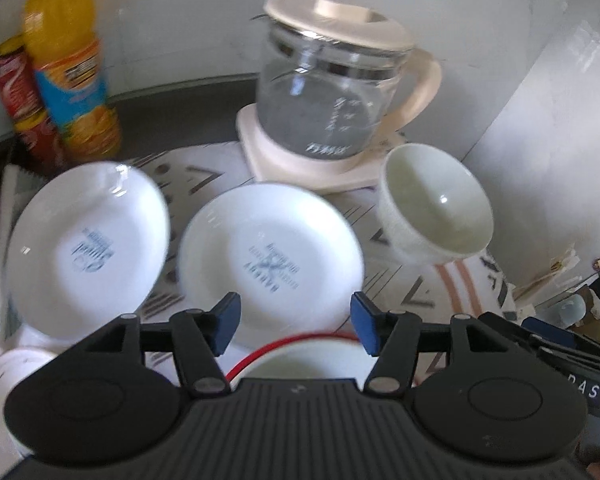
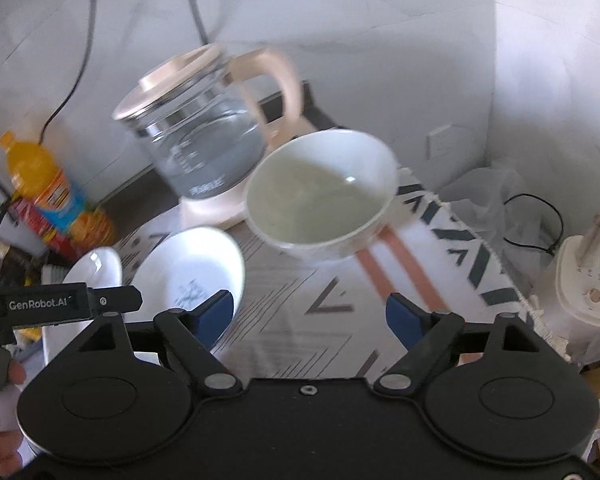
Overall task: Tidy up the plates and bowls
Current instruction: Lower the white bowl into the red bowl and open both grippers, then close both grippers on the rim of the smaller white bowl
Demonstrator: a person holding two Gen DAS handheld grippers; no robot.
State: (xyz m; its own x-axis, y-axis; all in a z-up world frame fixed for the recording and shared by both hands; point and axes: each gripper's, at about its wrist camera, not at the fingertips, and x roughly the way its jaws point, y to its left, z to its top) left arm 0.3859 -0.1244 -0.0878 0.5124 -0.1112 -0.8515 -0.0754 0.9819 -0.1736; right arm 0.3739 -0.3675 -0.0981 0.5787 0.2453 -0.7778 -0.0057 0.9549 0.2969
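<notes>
Two white plates with blue print lie on the patterned cloth: one at the left (image 1: 88, 248) and one in the middle (image 1: 272, 260). A white bowl (image 1: 436, 204) stands to the right by the kettle. A red-rimmed bowl (image 1: 300, 354) sits just below my left gripper (image 1: 296, 322), which is open and empty above it. My right gripper (image 2: 310, 312) is open and empty over the cloth, with the middle plate (image 2: 188, 272) by its left finger and the white bowl (image 2: 320, 196) beyond.
A glass kettle (image 1: 328, 92) on a cream base stands at the back. An orange drink bottle (image 1: 68, 60) and a red can (image 1: 24, 100) stand at the back left. A white appliance (image 2: 584, 276) and a plastic bag (image 2: 496, 196) are off the cloth's right edge.
</notes>
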